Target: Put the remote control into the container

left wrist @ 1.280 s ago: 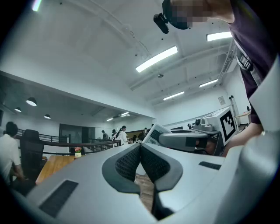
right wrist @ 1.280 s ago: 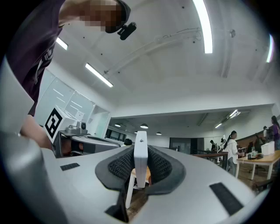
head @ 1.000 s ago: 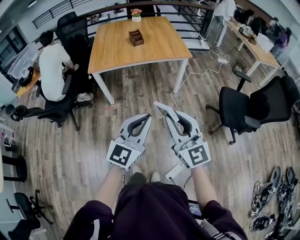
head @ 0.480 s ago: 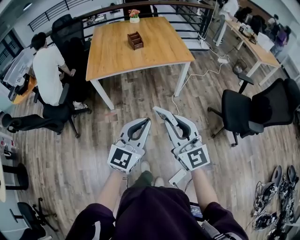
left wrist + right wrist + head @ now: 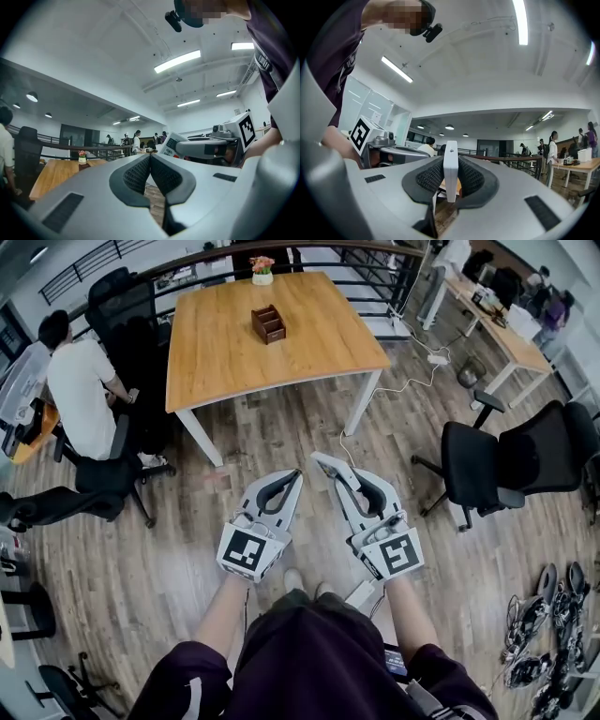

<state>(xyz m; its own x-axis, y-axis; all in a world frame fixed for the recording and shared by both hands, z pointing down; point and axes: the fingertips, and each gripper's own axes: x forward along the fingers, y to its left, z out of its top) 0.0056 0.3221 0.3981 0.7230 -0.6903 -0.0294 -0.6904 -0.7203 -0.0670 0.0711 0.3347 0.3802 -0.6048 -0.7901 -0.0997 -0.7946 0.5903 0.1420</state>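
While left claw (image 5: 150, 165) sits closed, remote control (image 5: 450, 177) clamped edgewise inside right claw (image 5: 321, 461).

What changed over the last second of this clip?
The person stepped slightly nearer the table, where the container waits. Nothing taken or released: the right gripper still clamps the white remote control, the left gripper stays shut and empty, both held out in front.

Bright, even light pours from long white ceiling strip lamps (image 5: 178, 61), glaring at the top of both gripper views. Fisheye bends every edge; their corners go black. Shadows on the brown plank floor (image 5: 141, 549) are soft.
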